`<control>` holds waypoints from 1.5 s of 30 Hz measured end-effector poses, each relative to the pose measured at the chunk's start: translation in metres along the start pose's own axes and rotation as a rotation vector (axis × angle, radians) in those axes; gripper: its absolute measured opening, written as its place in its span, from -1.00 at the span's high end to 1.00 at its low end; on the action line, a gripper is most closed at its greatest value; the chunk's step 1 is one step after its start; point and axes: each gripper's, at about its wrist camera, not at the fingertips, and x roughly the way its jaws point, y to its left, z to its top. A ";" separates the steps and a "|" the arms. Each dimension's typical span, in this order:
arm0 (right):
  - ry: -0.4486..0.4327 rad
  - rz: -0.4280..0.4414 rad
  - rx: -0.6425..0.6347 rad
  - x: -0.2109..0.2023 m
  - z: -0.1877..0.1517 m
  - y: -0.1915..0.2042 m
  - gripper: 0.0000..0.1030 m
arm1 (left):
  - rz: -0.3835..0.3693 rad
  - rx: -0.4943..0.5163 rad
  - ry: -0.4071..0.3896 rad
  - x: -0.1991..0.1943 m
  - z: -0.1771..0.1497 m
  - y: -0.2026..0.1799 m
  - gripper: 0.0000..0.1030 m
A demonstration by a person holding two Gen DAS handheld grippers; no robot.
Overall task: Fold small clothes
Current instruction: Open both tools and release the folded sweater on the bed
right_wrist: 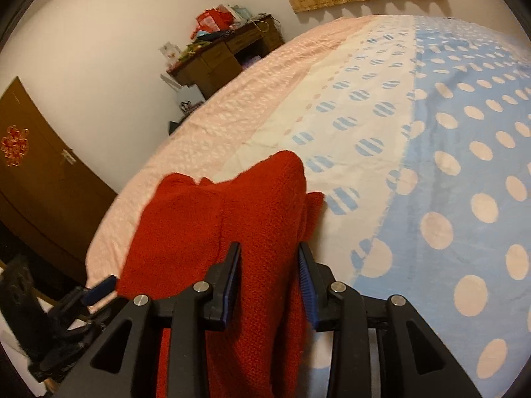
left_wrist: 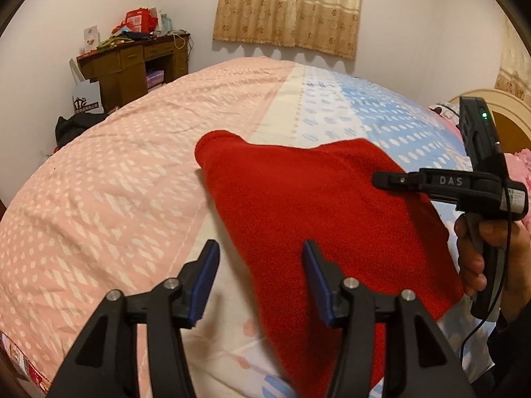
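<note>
A red knitted garment [left_wrist: 315, 219] lies folded on the bed's pink, white and blue quilt [left_wrist: 116, 182]. My left gripper [left_wrist: 260, 248] is open at the garment's near left edge. Its right finger sits over the red cloth and its left finger over bare quilt, with nothing pinched. My right gripper [right_wrist: 269, 248] is shut on a raised fold of the red garment [right_wrist: 259, 199], which fills the gap between its blue pads. In the left wrist view, the right gripper [left_wrist: 378, 179] reaches in from the right over the garment, held by a person's hand [left_wrist: 474, 252]. The left gripper [right_wrist: 99, 288] shows blurred at lower left.
A cluttered wooden desk [left_wrist: 132, 59] stands in the far left corner, with a white paper bag [left_wrist: 86, 98] and dark clothes [left_wrist: 73, 126] beside it. A curtain [left_wrist: 288, 6] hangs behind the bed. A headboard [left_wrist: 497, 106] is at right. A brown door [right_wrist: 33, 165] is at left.
</note>
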 end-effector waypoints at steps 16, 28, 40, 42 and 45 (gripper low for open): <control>-0.097 0.167 -0.151 -0.049 -0.017 0.053 -0.06 | 0.037 0.018 -0.009 0.007 0.005 0.001 -0.66; -0.020 0.161 0.021 -0.015 -0.035 -0.003 -0.05 | 0.036 0.008 0.004 0.024 -0.010 0.001 -0.93; -0.260 -0.193 -0.130 -0.115 -0.072 0.063 -0.13 | 0.039 0.055 -0.105 -0.042 -0.003 -0.016 -0.92; -0.290 -0.248 -0.164 -0.130 -0.077 0.075 -0.24 | 0.029 0.060 -0.138 -0.058 0.001 -0.018 -0.93; -0.332 -0.307 -0.227 -0.149 -0.086 0.095 -0.34 | 0.021 0.073 -0.180 -0.074 0.004 -0.024 -0.94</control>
